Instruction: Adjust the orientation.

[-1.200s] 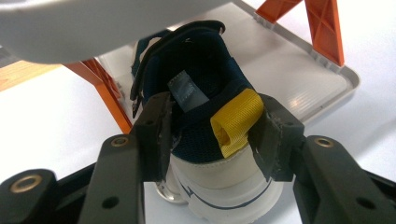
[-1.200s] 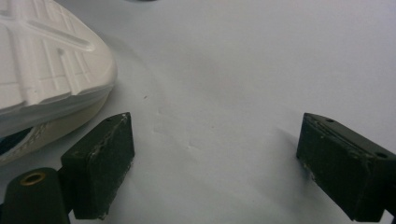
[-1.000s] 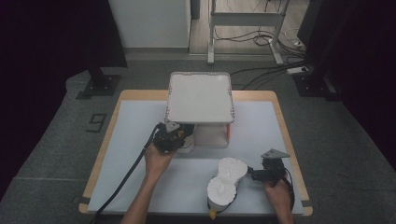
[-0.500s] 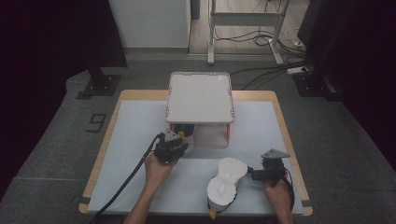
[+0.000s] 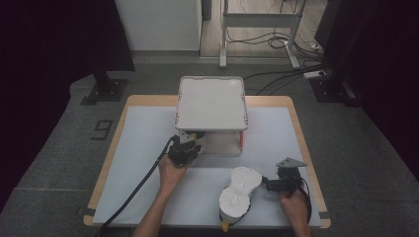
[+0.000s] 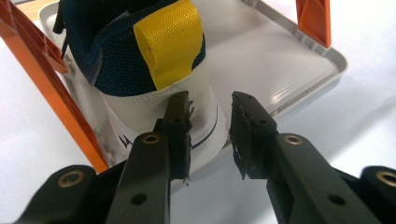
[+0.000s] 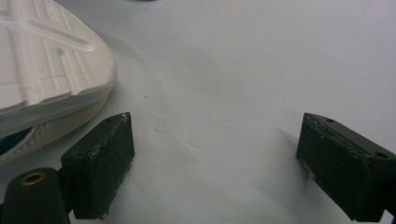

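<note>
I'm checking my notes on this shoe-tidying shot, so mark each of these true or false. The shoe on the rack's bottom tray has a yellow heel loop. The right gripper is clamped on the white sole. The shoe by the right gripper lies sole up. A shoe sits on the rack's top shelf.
1. The shoe on the bottom tray has a yellow heel loop: true.
2. The right gripper is clamped on the white sole: false. Its jaws stand wide apart over the white mat, beside the shoe, with nothing between them.
3. The shoe by the right gripper lies sole up: true.
4. A shoe sits on the top shelf: false. The shelf is bare.
</note>
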The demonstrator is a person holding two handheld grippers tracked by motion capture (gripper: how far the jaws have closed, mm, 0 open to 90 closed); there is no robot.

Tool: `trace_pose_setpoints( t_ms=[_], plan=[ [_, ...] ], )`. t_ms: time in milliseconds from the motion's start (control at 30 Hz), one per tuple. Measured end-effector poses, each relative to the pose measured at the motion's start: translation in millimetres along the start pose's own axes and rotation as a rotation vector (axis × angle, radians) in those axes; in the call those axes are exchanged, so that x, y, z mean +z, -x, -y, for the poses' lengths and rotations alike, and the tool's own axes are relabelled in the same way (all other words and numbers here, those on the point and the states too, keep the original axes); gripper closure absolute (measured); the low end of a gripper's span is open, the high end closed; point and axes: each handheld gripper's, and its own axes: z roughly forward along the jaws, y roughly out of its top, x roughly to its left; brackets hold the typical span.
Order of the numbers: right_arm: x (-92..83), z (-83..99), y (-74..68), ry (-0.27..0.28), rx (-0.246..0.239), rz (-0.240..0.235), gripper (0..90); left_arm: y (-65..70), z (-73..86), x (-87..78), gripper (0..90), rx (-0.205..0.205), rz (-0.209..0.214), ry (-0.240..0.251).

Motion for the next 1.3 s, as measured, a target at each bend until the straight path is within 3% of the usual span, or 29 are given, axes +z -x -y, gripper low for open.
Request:
trace_pose_setpoints(
  t_ms=[233,367,433,467,533,633,900,1067,1133,1300],
  plan=[
    [0.0,0.0,0.0,0.000,0.000,0.000,10.4,3.6,-0.2,3.3,64.5,0.007,0.014,0.001],
    [0.0,0.0,0.0,0.000,0.000,0.000,10.4,5.8,1.1,-1.0,53.9,0.030,0.021,-0.021],
    [0.0,0.0,0.0,0.000,0.000,0.000,10.3,8.3,2.3,-6.0,51.4,0.031,0.043,-0.026],
    [0.0,0.0,0.0,0.000,0.000,0.000,10.4,9.8,3.0,-9.9,43.4,0.035,0.055,-0.029],
    [0.0,0.0,0.0,0.000,0.000,0.000,10.4,11.8,4.6,-16.2,40.9,0.039,0.076,-0.034],
    [0.0,0.0,0.0,0.000,0.000,0.000,10.4,13.2,8.2,-26.5,27.6,0.044,0.082,-0.034],
    [0.0,0.1,-0.1,0.001,-0.001,0.001,10.4,0.4,34.1,-63.4,8.7,0.018,0.128,-0.035],
    [0.0,0.0,-0.1,0.000,0.000,0.001,10.4,-7.1,51.9,-73.9,4.3,0.016,0.113,-0.060],
    [0.0,0.0,-0.1,0.000,0.000,0.001,10.4,-12.0,62.4,-77.3,0.3,0.015,0.098,-0.086],
    [0.0,0.0,-0.1,0.000,0.000,0.001,10.4,-20.9,85.0,-80.2,0.0,0.021,0.047,-0.123]
  ],
)
